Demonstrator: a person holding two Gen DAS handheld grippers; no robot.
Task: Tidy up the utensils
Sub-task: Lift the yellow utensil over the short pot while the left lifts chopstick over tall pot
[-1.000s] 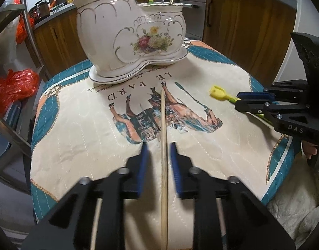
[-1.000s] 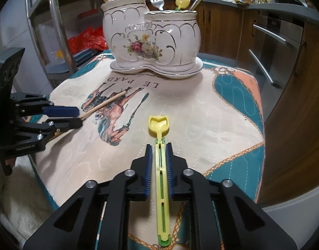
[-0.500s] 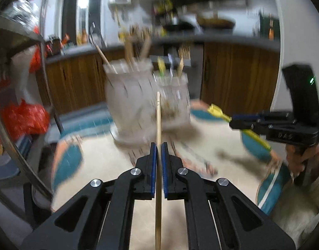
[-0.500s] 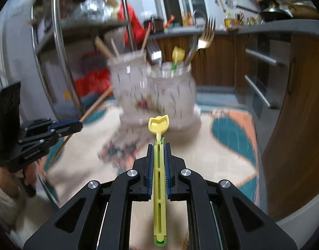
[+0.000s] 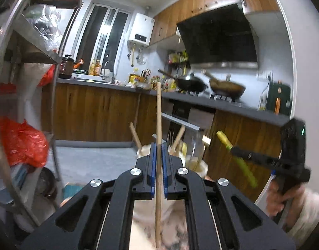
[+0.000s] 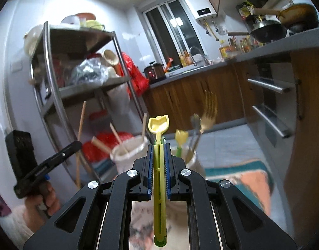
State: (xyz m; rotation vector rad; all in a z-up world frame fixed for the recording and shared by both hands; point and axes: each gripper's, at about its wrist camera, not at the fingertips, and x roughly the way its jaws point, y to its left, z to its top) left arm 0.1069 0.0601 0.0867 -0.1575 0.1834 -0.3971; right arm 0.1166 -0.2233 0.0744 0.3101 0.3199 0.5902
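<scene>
My left gripper is shut on a wooden chopstick that stands nearly upright between its blue pads, lifted above the table. My right gripper is shut on a yellow plastic utensil with a tulip-shaped head. Below and just beyond both grippers stands the white ceramic utensil holder, with chopsticks in its left pot and forks and another yellow utensil in its right pot. In the left wrist view the right gripper appears at the right with the yellow utensil. The right wrist view shows the left gripper at the left with the chopstick.
A metal shelf rack with bags stands to the left of the table. Wooden cabinets and a grey counter with pans run behind. The patterned tablecloth shows below the holder. A hand grips the right tool.
The left gripper shut on the chopstick. Both grippers rose from the tablecloth with their utensils and tilted up, so the kitchen wall now fills the views.
</scene>
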